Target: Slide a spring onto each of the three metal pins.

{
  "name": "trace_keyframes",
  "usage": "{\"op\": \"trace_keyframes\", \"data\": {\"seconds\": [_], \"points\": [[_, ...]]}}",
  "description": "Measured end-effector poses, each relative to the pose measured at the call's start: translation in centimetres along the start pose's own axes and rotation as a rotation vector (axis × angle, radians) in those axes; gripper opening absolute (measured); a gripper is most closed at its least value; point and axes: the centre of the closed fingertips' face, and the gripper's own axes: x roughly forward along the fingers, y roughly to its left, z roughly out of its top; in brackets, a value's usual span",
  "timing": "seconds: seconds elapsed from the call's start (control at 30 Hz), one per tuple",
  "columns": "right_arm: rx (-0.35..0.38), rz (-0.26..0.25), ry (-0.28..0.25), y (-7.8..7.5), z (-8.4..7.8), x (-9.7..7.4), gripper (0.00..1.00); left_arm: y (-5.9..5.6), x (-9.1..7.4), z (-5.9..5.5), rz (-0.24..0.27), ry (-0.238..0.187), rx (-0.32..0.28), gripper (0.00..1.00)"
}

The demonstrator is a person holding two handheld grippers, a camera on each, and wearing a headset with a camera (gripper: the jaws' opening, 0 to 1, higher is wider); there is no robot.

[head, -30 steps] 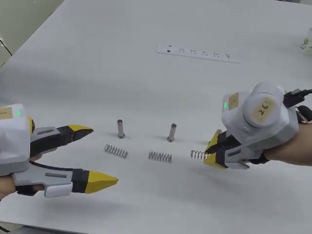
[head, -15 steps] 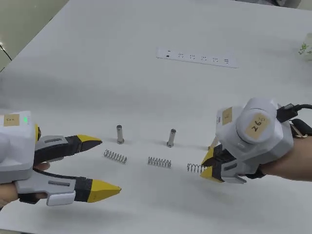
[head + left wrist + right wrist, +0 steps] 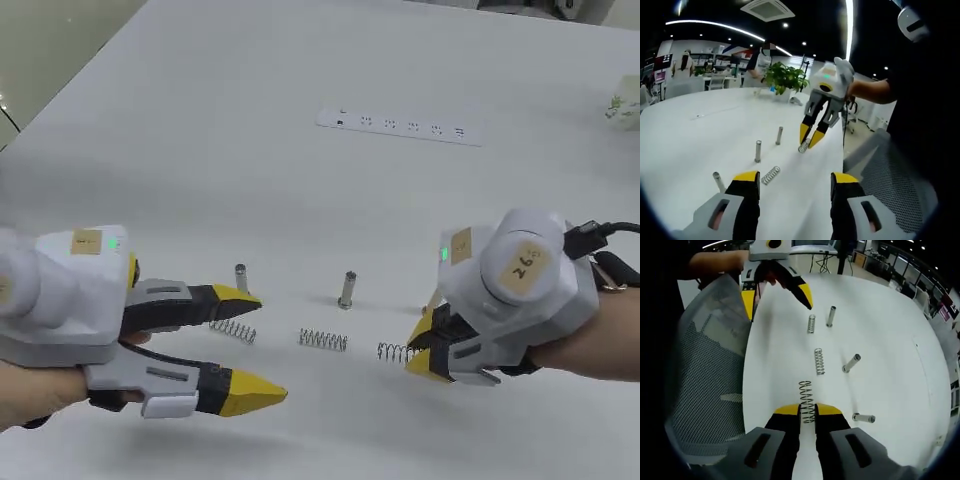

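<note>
My left gripper [image 3: 262, 348] and right gripper [image 3: 412, 352] are white boxes with black, yellow-tipped jaws, green lights [image 3: 113, 242] and tan stickers [image 3: 86, 241]. The right's round label reads 26, and a black cable [image 3: 600, 232] sits behind it.

Left gripper [image 3: 266, 348] carried a white housing, grey-and-black jaws tipped yellow, a tan label and a green light. Right gripper [image 3: 414, 352] matched: white housing, black jaws, yellow tips, tan label with dark digits. Each spring [image 3: 323, 340] was bare silver-grey wire; each pin [image 3: 347, 289] plain grey metal. Table [image 3: 200, 150] was matt white; power strip [image 3: 398, 127] white with dark sockets.
</note>
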Motion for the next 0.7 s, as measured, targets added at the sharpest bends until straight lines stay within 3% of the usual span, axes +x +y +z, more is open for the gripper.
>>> {"op": "trace_keyframes", "data": {"seconds": [0.33,0.7], "points": [[-0.033,-0.009,-0.011,0.5,1.0,-0.4,0.08,-0.9,2.9,0.5,-0.069,0.015,0.036,0.4],[-0.059,-0.006,-0.036,0.9,2.1,-0.7,0.08,-1.1,5.1,1.2,-0.101,0.014,0.082,0.3]]}}
